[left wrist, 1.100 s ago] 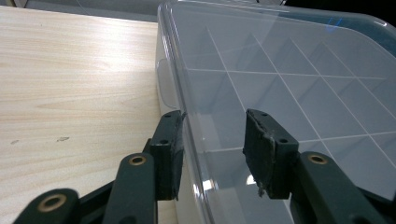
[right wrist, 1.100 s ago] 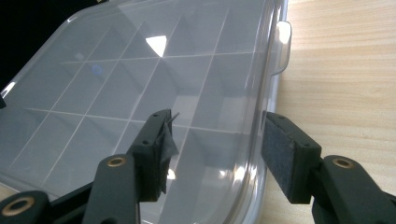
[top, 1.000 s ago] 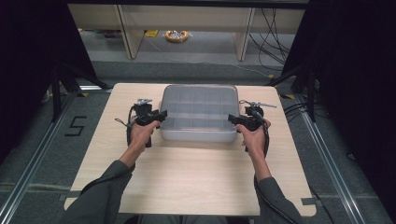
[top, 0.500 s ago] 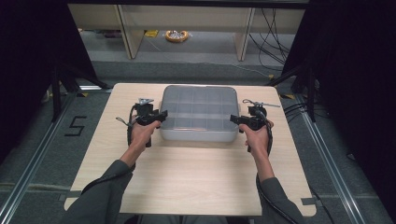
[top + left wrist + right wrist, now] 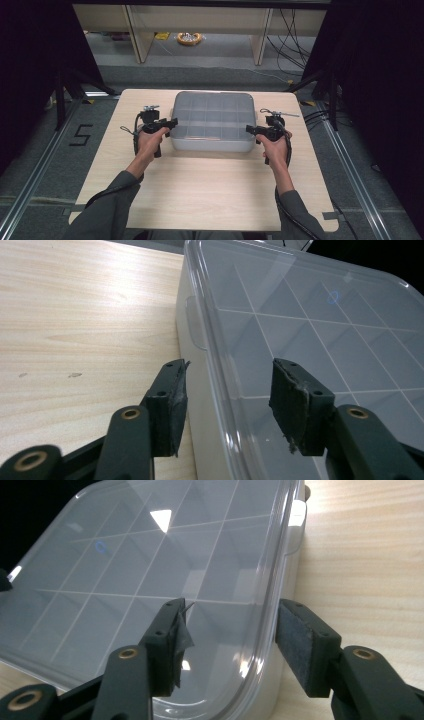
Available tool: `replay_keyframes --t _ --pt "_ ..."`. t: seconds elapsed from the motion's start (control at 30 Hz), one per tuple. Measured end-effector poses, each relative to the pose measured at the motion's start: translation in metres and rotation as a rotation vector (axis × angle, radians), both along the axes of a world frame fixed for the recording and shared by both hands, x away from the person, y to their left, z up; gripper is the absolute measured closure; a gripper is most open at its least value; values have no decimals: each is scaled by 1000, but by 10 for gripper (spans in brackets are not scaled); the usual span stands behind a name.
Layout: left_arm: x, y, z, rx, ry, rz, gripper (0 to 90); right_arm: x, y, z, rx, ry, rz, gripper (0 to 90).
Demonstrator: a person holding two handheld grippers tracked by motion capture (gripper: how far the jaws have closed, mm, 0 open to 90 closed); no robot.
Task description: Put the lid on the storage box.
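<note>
The clear box (image 5: 213, 121) with little squares inside sits in the middle of the picture on the table (image 5: 200, 190); the left gripper (image 5: 227, 405) and right gripper (image 5: 232, 645) gape wide around its side edges, holding nothing, likely getting ready to lift it.

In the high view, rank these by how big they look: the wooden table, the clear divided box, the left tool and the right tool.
1. Wooden table, largest by far.
2. Clear divided box.
3. Left tool and right tool: they look about the same size, so no ranking between them.
</note>
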State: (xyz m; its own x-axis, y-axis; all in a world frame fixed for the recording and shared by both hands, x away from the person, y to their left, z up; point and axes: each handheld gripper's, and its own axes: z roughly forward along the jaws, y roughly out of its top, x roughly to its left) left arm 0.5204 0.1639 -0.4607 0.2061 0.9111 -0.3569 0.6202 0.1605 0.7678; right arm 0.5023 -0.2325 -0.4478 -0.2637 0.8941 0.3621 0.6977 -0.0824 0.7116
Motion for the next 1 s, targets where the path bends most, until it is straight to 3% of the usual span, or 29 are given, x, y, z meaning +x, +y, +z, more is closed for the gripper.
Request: replay_keyframes --t 0.07,0.13,0.33,0.37,0.43,0.47,0.5,0.63,0.67,0.7,0.77,0.8,1.0 --pt "1 1 0 -20 12 2 474 2 2 -1 -20 -11 -13 481" --pt "1 1 0 -20 14 0 474 2 0 0 6 12 2 481" --pt "3 -1 0 -40 21 -10 495 6 3 0 -30 -8 -15 483" --pt "4 -1 -1 -47 20 -17 505 6 4 0 -20 -1 -22 482" --pt "4 -3 -1 -57 23 -21 521 3 10 4 23 69 -65 481" --pt "4 -5 0 -49 25 -22 534 8 5 0 -43 -9 -19 481" --pt "4 -5 0 -28 20 -31 528 8 5 0 -56 -22 -16 482" --pt "4 -4 1 -37 17 -15 571 8 5 1 -73 -31 -5 505" --pt "4 -4 1 -41 20 -9 584 7 8 4 -32 5 -29 507" --pt "4 -4 2 -40 19 -8 594 9 6 2 -75 -23 -18 514" --pt "4 -3 2 -30 26 -17 599 9 7 3 -91 -18 -26 523" --pt "4 -3 2 -30 27 -16 600 10 7 3 -105 -37 -8 523" --pt "5 -1 1 -53 25 -22 608 10 11 8 -118 -11 -34 569"
